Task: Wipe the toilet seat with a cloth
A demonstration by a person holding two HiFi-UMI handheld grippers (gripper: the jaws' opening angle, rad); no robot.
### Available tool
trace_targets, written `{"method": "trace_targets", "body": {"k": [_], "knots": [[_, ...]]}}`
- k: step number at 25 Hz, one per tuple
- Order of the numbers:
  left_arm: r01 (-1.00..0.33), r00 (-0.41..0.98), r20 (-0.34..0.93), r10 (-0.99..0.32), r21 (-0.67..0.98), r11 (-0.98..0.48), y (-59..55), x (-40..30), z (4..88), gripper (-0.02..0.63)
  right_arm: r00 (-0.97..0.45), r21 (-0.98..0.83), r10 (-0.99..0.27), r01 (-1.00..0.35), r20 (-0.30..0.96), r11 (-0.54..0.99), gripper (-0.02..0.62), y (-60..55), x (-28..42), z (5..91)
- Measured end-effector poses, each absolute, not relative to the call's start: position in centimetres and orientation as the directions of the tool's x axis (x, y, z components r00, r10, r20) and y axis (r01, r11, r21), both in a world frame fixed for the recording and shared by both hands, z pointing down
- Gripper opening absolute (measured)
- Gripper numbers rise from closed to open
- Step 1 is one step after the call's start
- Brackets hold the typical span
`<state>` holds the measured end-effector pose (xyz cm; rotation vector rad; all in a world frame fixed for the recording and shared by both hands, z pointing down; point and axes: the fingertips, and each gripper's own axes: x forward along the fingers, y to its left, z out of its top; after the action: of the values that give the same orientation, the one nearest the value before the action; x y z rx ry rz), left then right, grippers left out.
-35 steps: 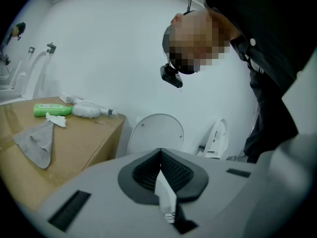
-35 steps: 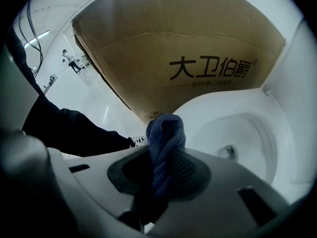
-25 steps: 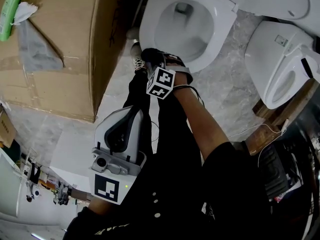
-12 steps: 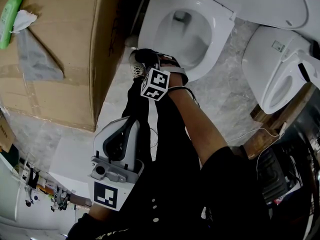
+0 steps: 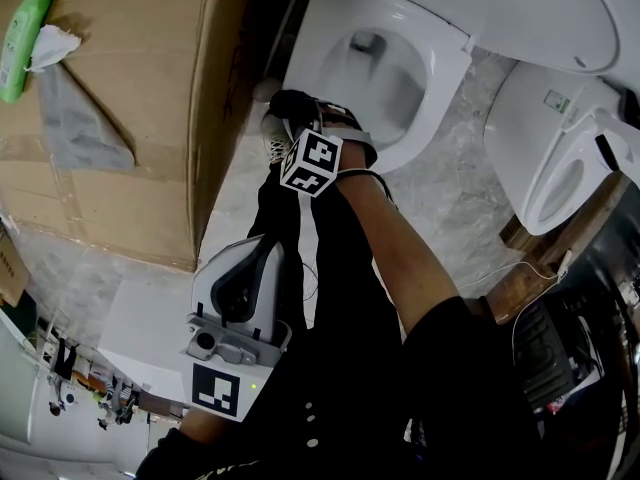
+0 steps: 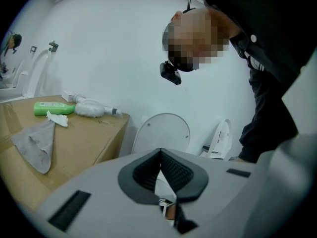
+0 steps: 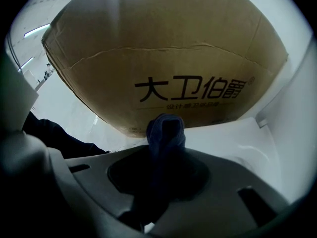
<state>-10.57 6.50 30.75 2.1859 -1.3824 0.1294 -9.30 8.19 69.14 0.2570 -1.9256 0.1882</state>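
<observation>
**Dark cloth clamped in right gripper at the seat's near-left edge**

The cloth [image 7: 165,129] is dark blue, bunched into a thick roll whose rounded end sticks up beyond the jaw tips. The right gripper [image 7: 166,155] is clamped on it, with the rest of the fabric filling the space between the pads. In the right gripper view, the white toilet seat [image 5: 443,80] spreads just behind and right of the cloth, and the printed side of a cardboard box [image 5: 130,118] fills the background.

From the head view, the right forearm reaches from the lower right up to the seat's left edge, next to the box, with the marker cube [image 5: 314,162] facing the camera. The left gripper [image 6: 160,155] is held low and back near the person's dark trousers. Its jaws are together at the tips, with nothing between them.

No view settles whether the cloth touches the seat. In the head view the cloth blends into the black gripper tip. The raised lid [image 5: 520,8] is cut off at the frame's top. A grey rag [image 5: 80,118] and a green bottle [image 5: 22,30] lie on the box, well apart from the toilet.
</observation>
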Motion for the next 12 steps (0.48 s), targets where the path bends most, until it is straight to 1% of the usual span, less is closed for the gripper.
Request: {"method": "trace_targets", "body": {"k": [8, 12], "knots": [[-0.859, 0.470, 0.332, -0.818, 0.384, -0.338, 4.8, -10.6, 31.0, 0.011, -0.353, 0.004, -0.123, -0.320, 0.927, 0.947, 0.092, 5.4, -9.8, 69.0], [-0.862, 0.470, 0.321, -0.822, 0.369, -0.348, 3.8, -10.7, 31.3, 0.011, -0.357, 0.005, -0.155, -0.389, 0.921, 0.921, 0.092, 2.7, -9.7, 68.8]]}}
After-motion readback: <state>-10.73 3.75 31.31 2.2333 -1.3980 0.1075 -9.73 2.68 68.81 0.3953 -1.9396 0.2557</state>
